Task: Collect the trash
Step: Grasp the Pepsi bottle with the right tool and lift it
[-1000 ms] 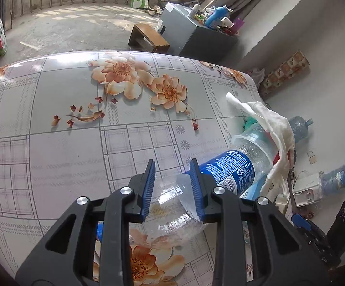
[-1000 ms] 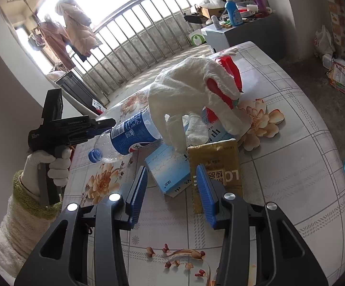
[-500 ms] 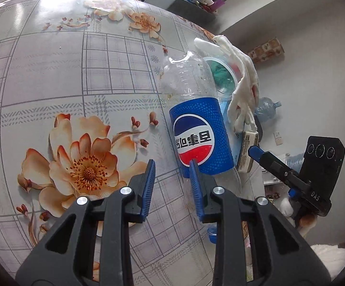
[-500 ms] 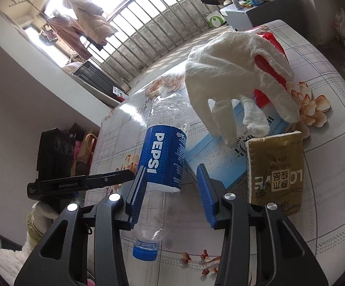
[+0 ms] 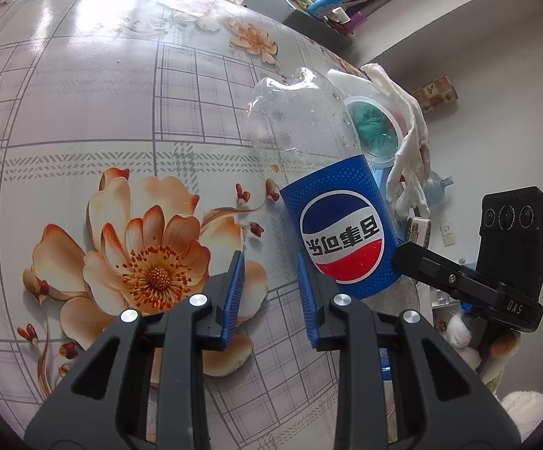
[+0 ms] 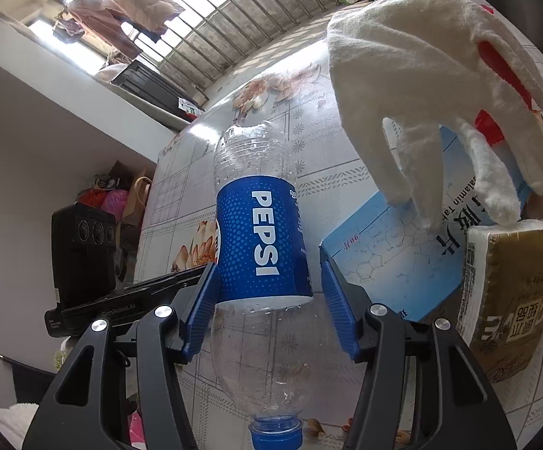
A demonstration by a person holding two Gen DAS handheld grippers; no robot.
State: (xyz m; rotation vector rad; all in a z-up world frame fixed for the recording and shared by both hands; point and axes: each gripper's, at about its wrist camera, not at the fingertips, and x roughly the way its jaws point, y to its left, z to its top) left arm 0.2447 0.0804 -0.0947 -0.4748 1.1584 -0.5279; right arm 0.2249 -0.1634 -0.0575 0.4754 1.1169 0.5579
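An empty Pepsi bottle (image 6: 260, 247) with a blue label lies on the floral table, its blue cap toward the right wrist camera. My right gripper (image 6: 267, 300) straddles the bottle at the label; its jaws are opening, and a gap shows at the right pad. My left gripper (image 5: 267, 296) stands just left of the bottle (image 5: 340, 236), its pads a little apart with only tablecloth between them. Beyond lie a white glove (image 6: 421, 75), a blue medicine box (image 6: 395, 262), a gold tissue pack (image 6: 511, 292) and a clear cup (image 5: 374, 131) holding something green.
The floral tablecloth (image 5: 121, 93) stretches far to the left of the bottle. A grey cabinet (image 5: 309, 3) crowded with bottles stands beyond the table. A water jug (image 5: 436, 187) sits on the floor past the table's right edge. Bags (image 6: 110, 195) lie by the wall.
A second ago my left gripper held the bottle up; now the bottle lies on the table beside it. My right gripper has come down over the bottle and its jaws have widened.
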